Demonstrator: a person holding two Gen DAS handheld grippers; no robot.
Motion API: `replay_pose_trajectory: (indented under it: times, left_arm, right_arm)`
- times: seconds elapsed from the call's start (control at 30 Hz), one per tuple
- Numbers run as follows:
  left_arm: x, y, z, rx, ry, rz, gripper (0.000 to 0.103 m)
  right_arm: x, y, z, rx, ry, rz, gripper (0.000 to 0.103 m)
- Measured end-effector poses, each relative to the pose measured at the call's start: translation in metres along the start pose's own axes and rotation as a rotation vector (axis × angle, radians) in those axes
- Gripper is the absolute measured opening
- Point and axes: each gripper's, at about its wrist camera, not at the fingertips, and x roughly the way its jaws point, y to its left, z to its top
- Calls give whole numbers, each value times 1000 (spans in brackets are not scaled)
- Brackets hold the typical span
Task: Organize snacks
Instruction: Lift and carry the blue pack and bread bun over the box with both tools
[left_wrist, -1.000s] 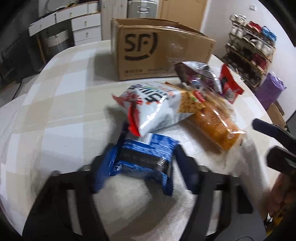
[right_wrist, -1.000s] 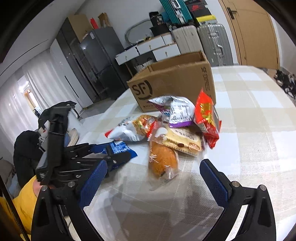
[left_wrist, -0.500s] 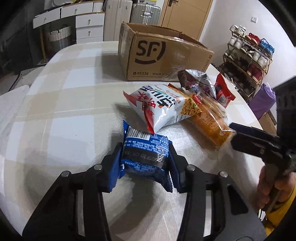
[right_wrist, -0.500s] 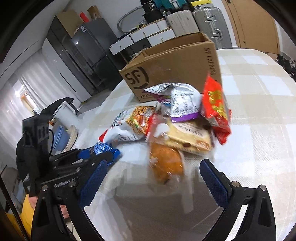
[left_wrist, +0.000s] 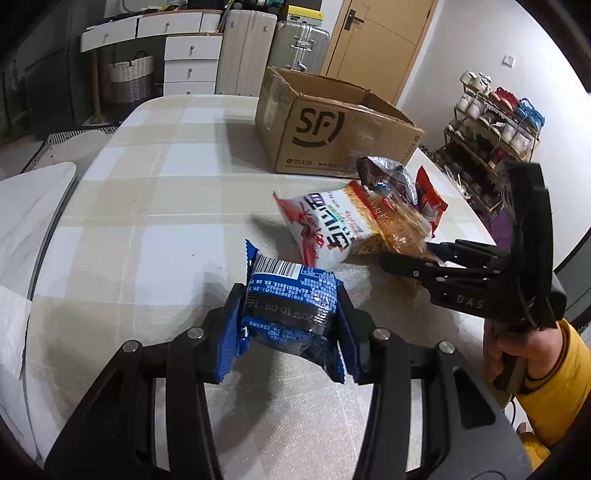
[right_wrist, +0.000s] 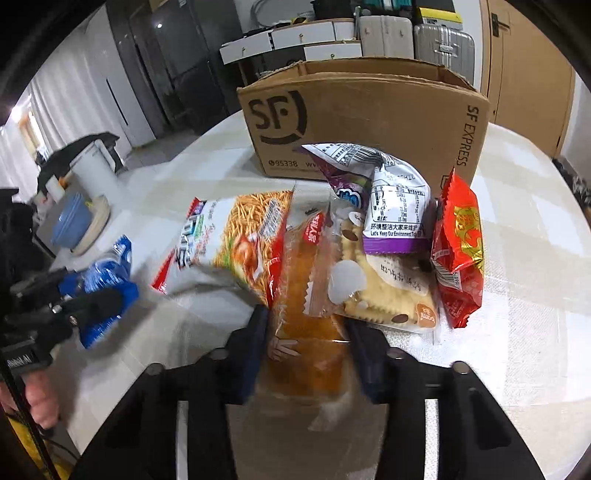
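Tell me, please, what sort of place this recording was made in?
Most likely a lived-in home: a shoe rack, suitcases beside white drawers, and a fridge surround the cloth-covered table.

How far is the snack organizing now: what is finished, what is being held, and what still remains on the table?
Finished: nothing visibly packed; the SF cardboard box shows no snack inside from these views. In hand: the left gripper holds the blue cookie pack; the right gripper is closing around the clear-wrapped orange bread. Left: the noodle-snack bag, purple-white bag, biscuit pack and red packet.

Glossy plastic snack bags (right_wrist: 236, 240), matt cardboard box (right_wrist: 369, 122), woven tablecloth (left_wrist: 147, 206).
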Motion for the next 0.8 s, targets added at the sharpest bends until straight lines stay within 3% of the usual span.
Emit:
replay_pose_trajectory:
  times: [0.4, 0.67, 0.8]
  left_arm:
    - [-22, -12, -2, 13, -32, -8, 43]
    - [-44, -28, -4, 29, -56, -15, 43]
    - [-57, -36, -4, 38, -75, -25, 43]
  right_arm:
    - [-41, -16, -30, 141, -43, 213, 38]
    - [-78, -26, -45, 239, -106, 376, 38]
    - [-100, -27, -45, 238, -155, 412, 38]
